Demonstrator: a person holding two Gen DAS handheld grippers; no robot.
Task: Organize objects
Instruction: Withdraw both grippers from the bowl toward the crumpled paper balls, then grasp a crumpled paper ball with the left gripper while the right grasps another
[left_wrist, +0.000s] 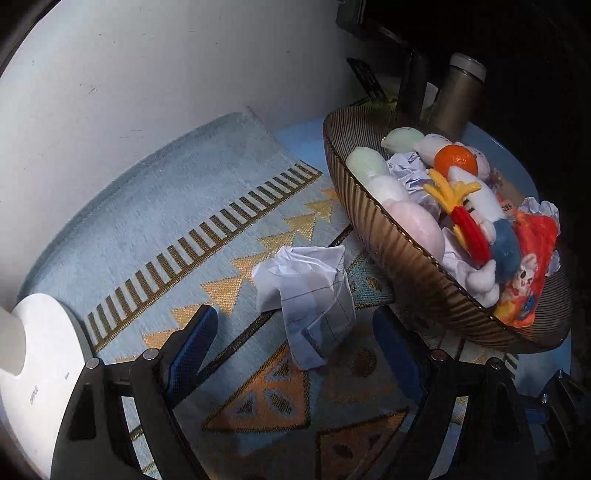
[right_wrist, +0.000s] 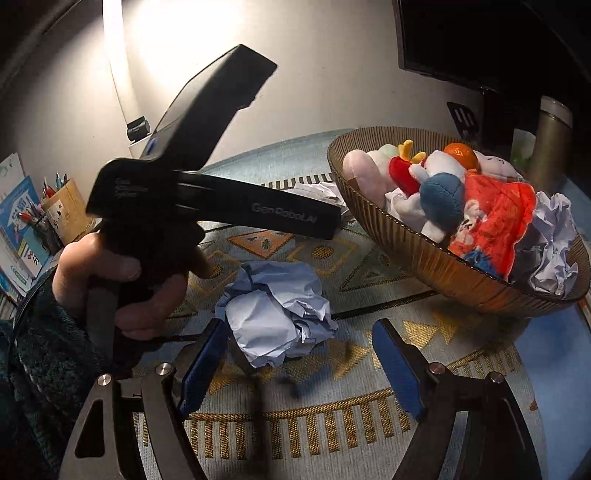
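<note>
Crumpled paper balls remain to be cleared: a white lined one (left_wrist: 306, 295) is seen on the patterned mat (left_wrist: 155, 229) just beside the near wall of the ribbed amber bowl (left_wrist: 406, 266), and a pale blue one (right_wrist: 277, 317) is seen on the same mat toward its striped edge, apart from the bowl. The task is judged well advanced, since the bowl is already heaped with plush toys (left_wrist: 476, 221), an orange (left_wrist: 455, 158), an orange-red printed packet (left_wrist: 532, 258) and several paper wads. At least these two balls are judged left to be collected. The white ball is loosely folded, with faint ruled lines and sharp creases; the blue ball is more tightly wadded and deeply wrinkled. Both are judged light and easily deformed. The left gripper (left_wrist: 295, 343) is held wide open with the white ball lying between its blue pads (left_wrist: 195, 343), no pad contact being visible. The right gripper (right_wrist: 299, 362) is likewise spread wide around the blue ball, nothing being held. In the right wrist view, the left gripper is seen gripped by a hand (right_wrist: 110, 284).
</note>
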